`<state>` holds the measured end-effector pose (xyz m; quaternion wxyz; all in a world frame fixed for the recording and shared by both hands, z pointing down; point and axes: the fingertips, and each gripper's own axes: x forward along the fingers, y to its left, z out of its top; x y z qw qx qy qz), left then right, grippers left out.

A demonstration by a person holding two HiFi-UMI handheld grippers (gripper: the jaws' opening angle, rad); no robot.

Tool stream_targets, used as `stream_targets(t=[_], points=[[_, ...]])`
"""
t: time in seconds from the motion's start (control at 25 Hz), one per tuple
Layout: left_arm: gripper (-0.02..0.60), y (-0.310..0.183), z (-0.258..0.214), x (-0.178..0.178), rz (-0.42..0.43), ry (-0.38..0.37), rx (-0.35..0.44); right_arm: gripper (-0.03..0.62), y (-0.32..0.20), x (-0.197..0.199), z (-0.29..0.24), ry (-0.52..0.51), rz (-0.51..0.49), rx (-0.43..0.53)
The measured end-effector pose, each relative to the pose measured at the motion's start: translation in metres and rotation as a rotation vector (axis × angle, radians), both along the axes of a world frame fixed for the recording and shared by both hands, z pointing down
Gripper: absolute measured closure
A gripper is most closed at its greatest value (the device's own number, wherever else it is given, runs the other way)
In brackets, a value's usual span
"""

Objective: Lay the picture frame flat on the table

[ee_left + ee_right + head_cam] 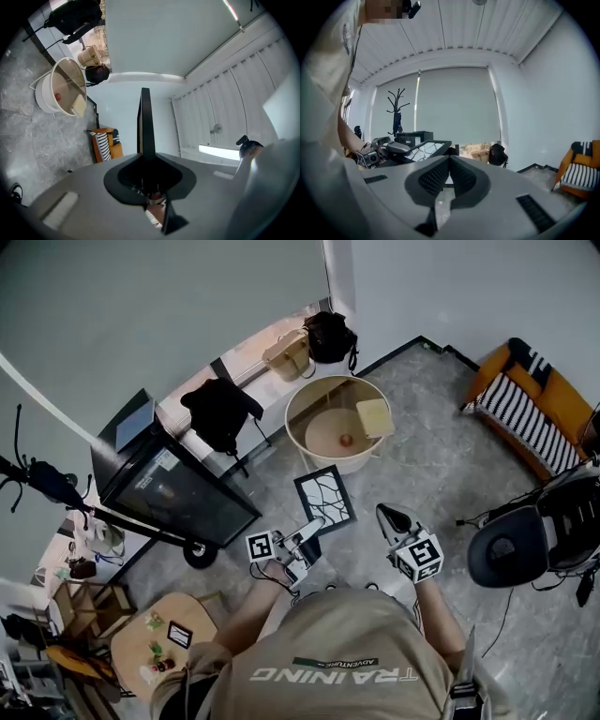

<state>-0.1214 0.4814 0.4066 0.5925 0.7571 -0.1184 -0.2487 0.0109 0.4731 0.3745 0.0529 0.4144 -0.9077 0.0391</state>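
The job is barely begun, by my reading: the round desk (319,432), a pale top inside a raised white rim, has nothing framed lying on it, and the picture frame (324,497) hangs in the air short of the desk's near edge, over the floor. The frame is black with a branching pattern on white, and it is carried tilted, neither upright nor flat. The left gripper (315,525) is pinching its lower edge, the frame standing edge-on between the jaws in the left gripper view. The right gripper (383,512) hovers beside it with its ridged pads pressed together on nothing. What is left is to carry the frame over the rim, level it, set it down and let go. The room has a grey stone floor (431,456) and pale walls. Around the desk stand a black cabinet (173,486), an orange striped seat (527,407), a black office chair (511,545) and two bags (309,345) by the wall. On the desk a yellowish pad, possibly a cushion, (374,417) lies at the right edge, and a small red thing (345,439) sits near the middle.
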Motion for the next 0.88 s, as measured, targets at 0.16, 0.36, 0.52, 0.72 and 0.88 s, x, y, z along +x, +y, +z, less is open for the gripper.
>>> stream_targets(t=[0.16, 0.36, 0.52, 0.72, 0.88], points=[[0.526, -0.005, 0.008, -0.008, 0.010, -0.011, -0.013, 0.586, -0.004, 0.000, 0.007, 0.011, 0.023, -0.010], [0.528, -0.015, 0.015, -0.015, 0.026, -0.029, -0.012, 0.586, -0.008, -0.003, 0.019, 0.007, 0.057, -0.041], [0.528, -0.022, 0.022, -0.019, 0.054, -0.013, -0.025, 0.586, -0.008, -0.010, 0.025, 0.011, 0.084, -0.065], [0.526, -0.022, 0.033, -0.014, 0.091, 0.005, -0.050, 0.586, -0.002, -0.003, 0.042, 0.048, 0.115, -0.100], [0.528, -0.028, 0.042, -0.011, 0.104, -0.001, -0.083, 0.586, -0.011, 0.000, 0.054, 0.051, 0.118, -0.128]])
